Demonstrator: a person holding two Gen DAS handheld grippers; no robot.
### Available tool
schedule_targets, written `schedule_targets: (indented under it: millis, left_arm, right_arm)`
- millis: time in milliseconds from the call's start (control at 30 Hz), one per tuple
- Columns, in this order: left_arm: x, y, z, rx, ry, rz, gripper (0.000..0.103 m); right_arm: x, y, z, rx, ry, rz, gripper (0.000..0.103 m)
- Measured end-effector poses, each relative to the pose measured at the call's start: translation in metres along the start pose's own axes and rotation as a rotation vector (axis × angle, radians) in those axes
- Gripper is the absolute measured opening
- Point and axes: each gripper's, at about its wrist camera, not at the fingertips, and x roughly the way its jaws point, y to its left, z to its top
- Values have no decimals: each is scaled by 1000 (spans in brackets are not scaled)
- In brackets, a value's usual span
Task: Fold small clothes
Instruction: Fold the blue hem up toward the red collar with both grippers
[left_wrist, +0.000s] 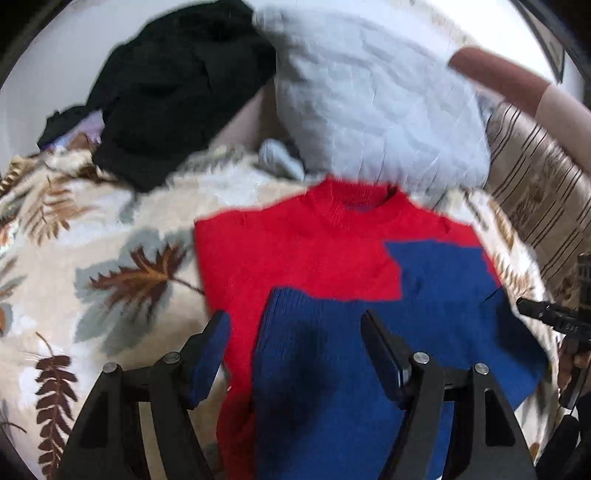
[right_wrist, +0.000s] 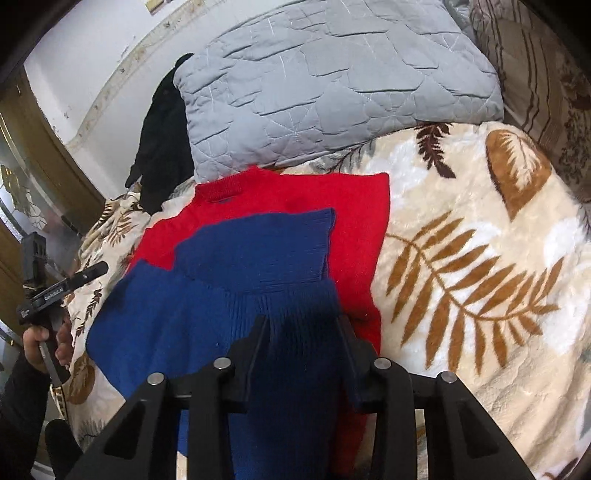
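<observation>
Red-blue sweater (left_wrist: 332, 266) under both tongs (left_wrist: 295, 350).

On my left claw (right_wrist: 92, 271), seen from the right wrist view, a small white print runs along the black body; it seems to begin "Gen", the rest too blurred to read.

A small knitted sweater (right_wrist: 280, 206), red across the chest and ribbed collar and royal blue below, lies flat on the bed's leaf-patterned blanket (right_wrist: 480, 229), collar toward the grey quilted pillow (right_wrist: 332, 85) and just touching its near edge. Both blue sleeves (right_wrist: 258, 251) are folded inward across the front, one overlapping the other, their ribbed cuffs on the body.
</observation>
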Motion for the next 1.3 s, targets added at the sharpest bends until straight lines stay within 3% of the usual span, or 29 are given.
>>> schedule_targets:
  millis: [67,200,267,367,433,600,667,700,733,800,967,1133,1300]
  left_arm:
    - [15,1,-2,9,50,29,67]
    - [24,0,-7,25,74,78,37]
    - [22,1,-7,17,73,76,36]
    - [17,4,-6,10,67,52,35]
    - [16,5,-6,9,63,49,36]
    - [22,2,-7,24,66,64,37]
    - [23,0,-7,27,62,80,35]
    - [23,-2,-8,41,60,97,19]
    - [23,-3,-8,52,65,111,9]
    - [24,-6,-10,71,68,132,6]
    - [1,-8,-10,71,2,140,5]
    - [-51,-9,-9,64,-151,132,5]
    - [-82,-7,10,63,-289,166,5]
  right_arm:
    - [7,2,0,-7,17,-5,40]
    - [25,3,-1,-12,53,-37,40]
    - [28,3,-1,-11,66,-51,40]
    - [9,8,2,-11,-11,-44,41]
    - [5,9,5,-26,-37,-71,56]
    - [29,14,10,-84,16,-116,56]
    - [37,16,8,-107,24,-153,44]
    - [38,16,7,-111,24,-179,27]
    - [36,16,7,-111,21,-186,20]
    - [36,18,8,-130,36,-217,8]
    - [21,28,7,-173,18,-260,6]
    - [-17,36,14,-187,-81,-285,6]
    - [-48,41,42,-202,-212,-327,6]
